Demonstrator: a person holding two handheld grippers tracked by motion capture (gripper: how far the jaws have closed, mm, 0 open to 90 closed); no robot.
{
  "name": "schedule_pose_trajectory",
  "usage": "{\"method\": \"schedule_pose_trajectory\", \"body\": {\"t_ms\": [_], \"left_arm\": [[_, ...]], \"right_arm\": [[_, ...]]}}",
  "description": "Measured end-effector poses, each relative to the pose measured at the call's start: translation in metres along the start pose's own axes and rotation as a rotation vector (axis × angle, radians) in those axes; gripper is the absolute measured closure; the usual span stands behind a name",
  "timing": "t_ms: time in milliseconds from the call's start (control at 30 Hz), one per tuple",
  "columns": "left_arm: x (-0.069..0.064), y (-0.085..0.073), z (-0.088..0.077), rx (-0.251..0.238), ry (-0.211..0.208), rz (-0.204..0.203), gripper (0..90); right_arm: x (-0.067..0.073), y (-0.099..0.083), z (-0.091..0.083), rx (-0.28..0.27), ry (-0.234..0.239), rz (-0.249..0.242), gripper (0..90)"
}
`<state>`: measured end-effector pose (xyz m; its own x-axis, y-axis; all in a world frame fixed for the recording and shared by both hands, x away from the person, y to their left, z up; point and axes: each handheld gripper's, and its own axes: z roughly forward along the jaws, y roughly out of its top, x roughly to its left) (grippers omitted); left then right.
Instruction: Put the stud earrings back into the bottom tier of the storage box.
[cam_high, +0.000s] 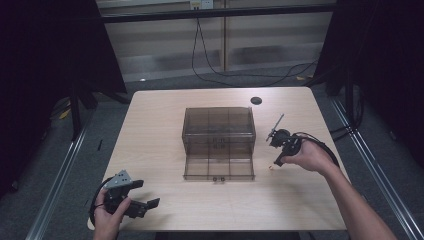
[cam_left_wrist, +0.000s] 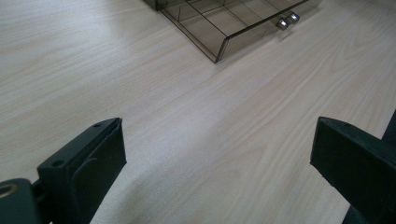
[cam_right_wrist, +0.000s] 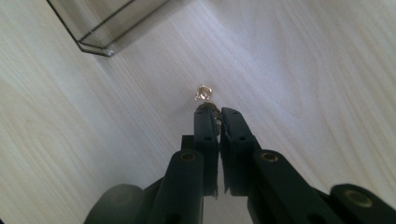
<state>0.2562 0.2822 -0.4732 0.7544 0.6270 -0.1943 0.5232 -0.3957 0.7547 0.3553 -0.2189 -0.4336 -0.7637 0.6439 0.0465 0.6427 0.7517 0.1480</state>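
1. Two grippers are in use. The right gripper has its jaws drawn together on a small gold-coloured piece, which juts past the tips and sits at, or just above, the table; contact with the wood cannot be told.
2. In the high view the right gripper and the piece lie just beside the right front corner of the open drawer.
3. The drawer juts from the smoky clear organiser box toward the person; its two knobs face forward.
4. The left gripper, jaws wide apart and holding nothing, hangs well apart from the drawer, toward its front left.
5. Judgement: the drawer's compartments lie to the piece's left, and the right hand is much the nearer.
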Motion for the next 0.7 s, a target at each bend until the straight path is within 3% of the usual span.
{"method": "schedule_pose_trajectory", "body": {"t_ms": [300, 333, 500, 700], "left_arm": [[0.000, 0.000, 0.000, -0.002, -0.002, -0.006, 3.2], [0.000, 0.000, 0.000, -0.002, -0.002, -0.006, 3.2], [0.000, 0.000, 0.000, -0.002, -0.002, -0.007, 3.2], [0.000, 0.000, 0.000, 0.003, -0.002, -0.002, 3.2]], "right_arm": [[0.008, 0.016, -0.014, -0.021, -0.002, -0.051, 86.0], [0.011, 0.019, -0.014, -0.022, 0.006, -0.080, 86.0], [0.018, 0.030, -0.015, -0.013, 0.000, -0.127, 86.1], [0.025, 0.041, -0.020, -0.026, 0.006, -0.160, 86.2]]}}
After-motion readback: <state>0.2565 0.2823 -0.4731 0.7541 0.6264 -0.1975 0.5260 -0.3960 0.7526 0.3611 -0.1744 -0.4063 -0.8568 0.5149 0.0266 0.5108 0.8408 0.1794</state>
